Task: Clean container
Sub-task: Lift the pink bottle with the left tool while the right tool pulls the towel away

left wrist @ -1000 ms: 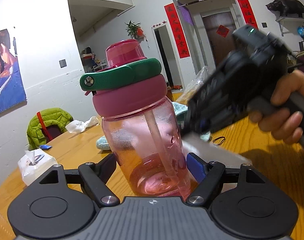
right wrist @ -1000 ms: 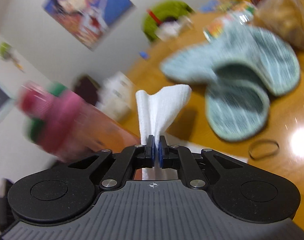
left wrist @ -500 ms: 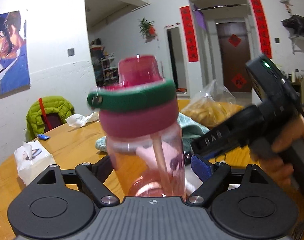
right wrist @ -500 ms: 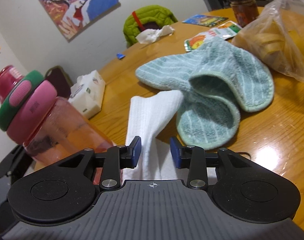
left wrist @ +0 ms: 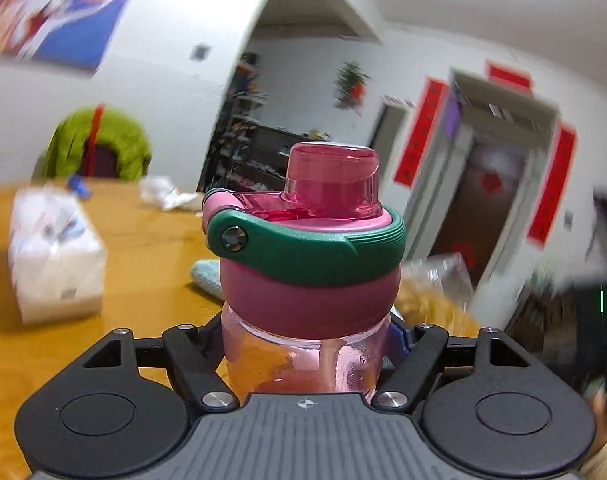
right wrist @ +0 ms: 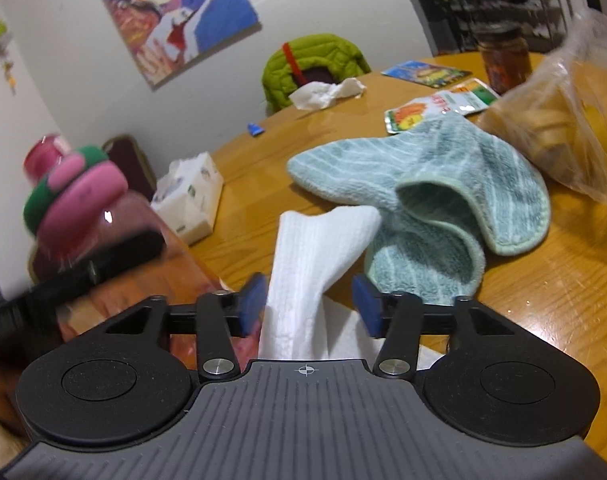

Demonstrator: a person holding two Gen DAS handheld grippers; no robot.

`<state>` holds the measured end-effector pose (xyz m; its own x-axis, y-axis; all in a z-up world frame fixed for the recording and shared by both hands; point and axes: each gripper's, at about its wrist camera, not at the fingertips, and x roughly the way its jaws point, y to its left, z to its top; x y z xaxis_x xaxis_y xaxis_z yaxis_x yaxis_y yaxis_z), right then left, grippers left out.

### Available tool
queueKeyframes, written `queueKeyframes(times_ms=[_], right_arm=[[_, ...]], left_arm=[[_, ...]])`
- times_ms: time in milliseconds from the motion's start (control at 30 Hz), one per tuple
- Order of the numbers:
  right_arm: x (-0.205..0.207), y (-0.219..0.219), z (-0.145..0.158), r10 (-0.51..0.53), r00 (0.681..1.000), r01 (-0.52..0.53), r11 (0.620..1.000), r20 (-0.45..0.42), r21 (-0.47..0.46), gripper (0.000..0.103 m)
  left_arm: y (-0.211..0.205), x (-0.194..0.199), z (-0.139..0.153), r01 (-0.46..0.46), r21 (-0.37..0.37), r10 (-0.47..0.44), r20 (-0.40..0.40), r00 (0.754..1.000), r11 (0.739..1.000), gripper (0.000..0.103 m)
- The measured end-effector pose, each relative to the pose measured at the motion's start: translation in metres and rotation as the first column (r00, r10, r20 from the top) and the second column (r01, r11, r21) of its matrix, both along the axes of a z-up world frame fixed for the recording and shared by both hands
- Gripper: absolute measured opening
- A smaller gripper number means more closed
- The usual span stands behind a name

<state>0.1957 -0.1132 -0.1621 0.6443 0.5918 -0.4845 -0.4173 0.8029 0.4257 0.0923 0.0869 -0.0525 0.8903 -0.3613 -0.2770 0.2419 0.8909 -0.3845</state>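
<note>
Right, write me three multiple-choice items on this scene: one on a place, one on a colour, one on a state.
1. Where does the white cloth lie?
A. between the right gripper's fingers
B. on the green jacket
C. inside the plastic bag

2. What colour is the band around the bottle lid?
A. yellow
B. green
C. black

3. How is the right gripper?
A. shut on the cloth
B. open
C. shut on the bottle

Answers: 1 A, the cloth runs up between the blue pads; 2 B, a green band rings the pink lid; 3 B, its pads stand clear of the cloth.
</note>
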Motion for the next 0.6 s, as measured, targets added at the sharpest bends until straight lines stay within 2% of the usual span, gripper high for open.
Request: queueKeyframes(times_ms=[67,167,200,333,400,433,467,600], right_arm=[[-0.005,0.009,0.000,0.018,1.000,-0.017,0.998,0.024,-0.056,0.061],[-0.011,0.021,0.000,0.053,0.997,-0.043,0.986,0.057,-0.158,0.063],[-0.013,0.025,0.000,0.066,0.996,-0.052,0.980,0.067,-0.193,0.065],[-0.022,0.042,-0.007,0.122,0.989,-0.087,0.942,0.088,-0.325,0.064],[-0.026,0.050,-0.012,0.128,0.984,-0.069,0.913,0.122,-0.403,0.045],[-0.028,0.053,-0.012,0.127,0.981,-0.051,0.899,0.149,-0.435,0.016],[-0.030,0.052,-0.011,0.125,0.979,-0.042,0.896,0.159,-0.441,0.006],[-0.039,0.049,-0.004,0.200,0.965,-0.114,0.902,0.171,-0.416,0.006]], left_arm=[[0.012,0.000,-0.004,-0.028,-0.088,0.025,-0.029,0.999,0.996,0.073],[0.030,-0.001,-0.010,-0.073,-0.217,0.058,-0.077,0.995,0.973,0.073],[0.033,-0.002,-0.010,-0.085,-0.239,0.066,-0.086,0.994,0.967,0.073],[0.030,-0.006,-0.009,-0.104,-0.249,0.084,-0.090,0.992,0.963,0.073],[0.033,-0.007,-0.008,-0.107,-0.252,0.086,-0.091,0.992,0.962,0.073],[0.034,-0.006,-0.006,-0.109,-0.255,0.088,-0.092,0.992,0.961,0.073],[0.035,-0.006,-0.006,-0.111,-0.256,0.090,-0.091,0.992,0.960,0.073],[0.035,-0.004,-0.008,-0.111,-0.249,0.093,-0.084,0.992,0.962,0.073]])
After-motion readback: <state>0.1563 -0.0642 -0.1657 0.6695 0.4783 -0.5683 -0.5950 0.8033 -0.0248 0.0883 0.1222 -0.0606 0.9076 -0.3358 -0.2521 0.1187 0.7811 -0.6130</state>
